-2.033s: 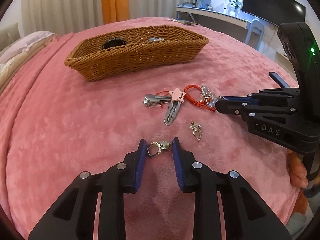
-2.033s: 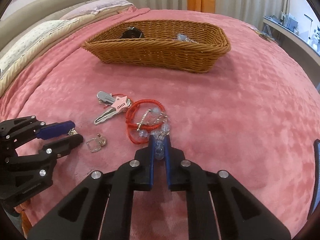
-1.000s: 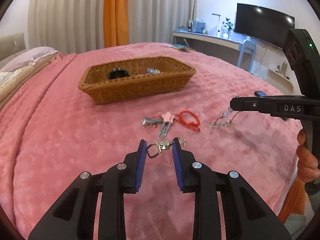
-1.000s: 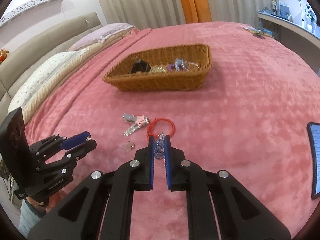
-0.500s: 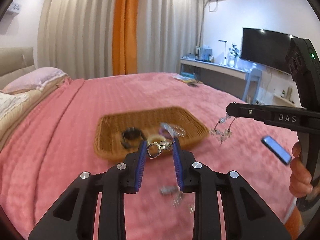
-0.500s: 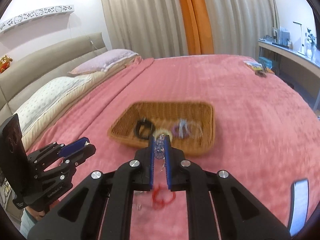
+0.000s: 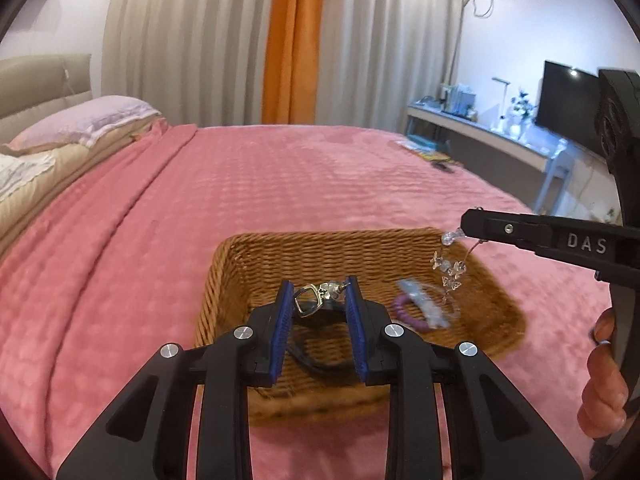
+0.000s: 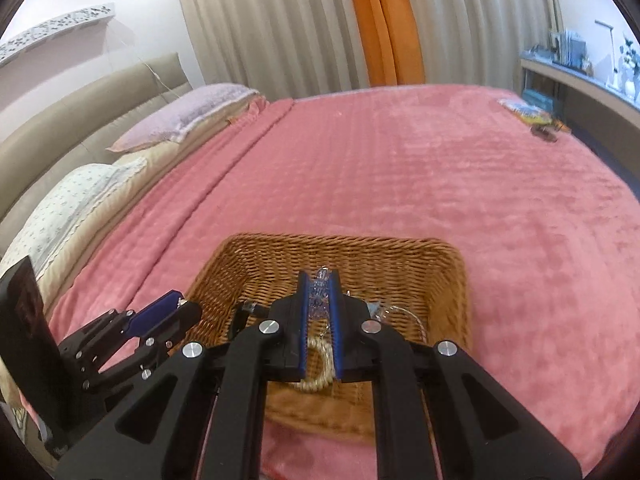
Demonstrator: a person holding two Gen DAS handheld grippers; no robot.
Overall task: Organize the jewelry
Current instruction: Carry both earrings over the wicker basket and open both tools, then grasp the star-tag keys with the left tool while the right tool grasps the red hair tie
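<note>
Both grippers are now up off the pink blanket and over the brown woven basket (image 7: 320, 248). The left gripper (image 7: 318, 294) brings its small silver earring (image 7: 316, 294) along. The right gripper (image 8: 319, 292) brings its clear bead chain (image 7: 448, 270), which now hangs above the basket.

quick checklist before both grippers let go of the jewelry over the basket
1. Left gripper holds the silver earring between its pads: ok.
2. Right gripper is shut on the crystal strand: ok.
3. Earring sits over the inside of the wicker basket: ok.
4. Crystal strand hangs above the basket, not the pink blanket: ok.
5. The two grippers are apart: ok.
6. Drop height above the purple bracelet already inside: cannot tell.
</note>
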